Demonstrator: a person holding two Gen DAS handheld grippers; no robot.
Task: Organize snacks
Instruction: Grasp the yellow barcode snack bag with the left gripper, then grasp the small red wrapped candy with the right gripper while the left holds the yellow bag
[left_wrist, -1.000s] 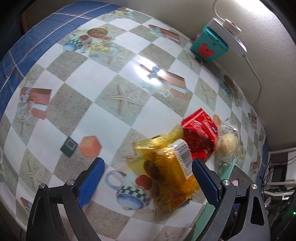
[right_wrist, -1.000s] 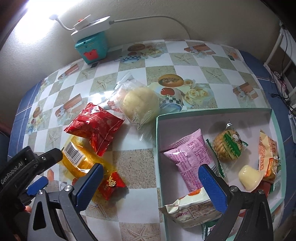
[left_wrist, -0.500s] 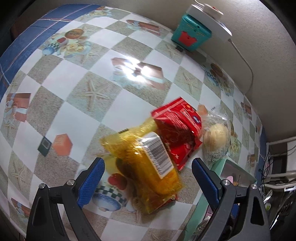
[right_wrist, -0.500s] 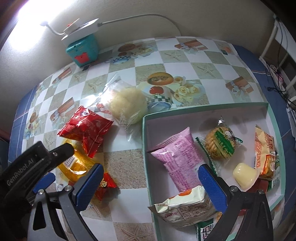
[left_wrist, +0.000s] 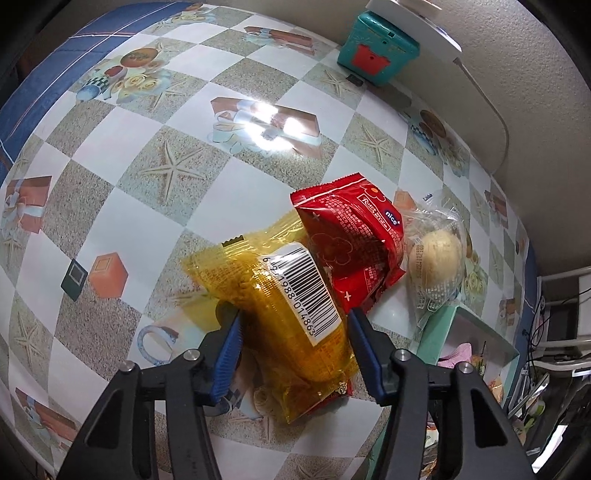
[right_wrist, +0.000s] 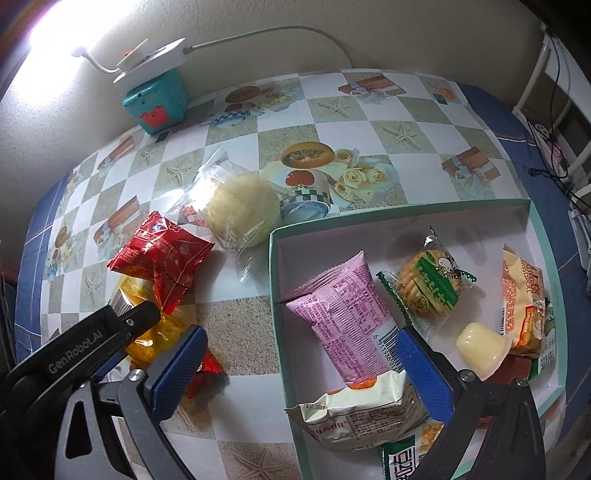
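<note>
A yellow see-through snack packet (left_wrist: 280, 302) with a barcode label lies on the patterned table, partly over a small red wrapper (right_wrist: 205, 369). My left gripper (left_wrist: 295, 332) straddles the packet from above. Its jaws are closing and the blue pads touch the packet's two sides. A red snack bag (left_wrist: 351, 243) leans on the packet's far end, and a bun in clear wrap (left_wrist: 437, 254) lies beyond it. My right gripper (right_wrist: 299, 343) hangs open over the left wall of the teal box (right_wrist: 406, 208), holding nothing. The left gripper's black body (right_wrist: 110, 332) shows at lower left.
The box holds several snacks, among them a pink packet (right_wrist: 347, 317) and a green cracker pack (right_wrist: 432, 288). A teal container (left_wrist: 376, 55) with a white power strip (right_wrist: 151, 61) on top stands by the wall. Blue cloth borders the table edges.
My left gripper has moved over the yellow packet and its jaws have narrowed from wide apart to touching the packet's sides. The right gripper has barely shifted.
</note>
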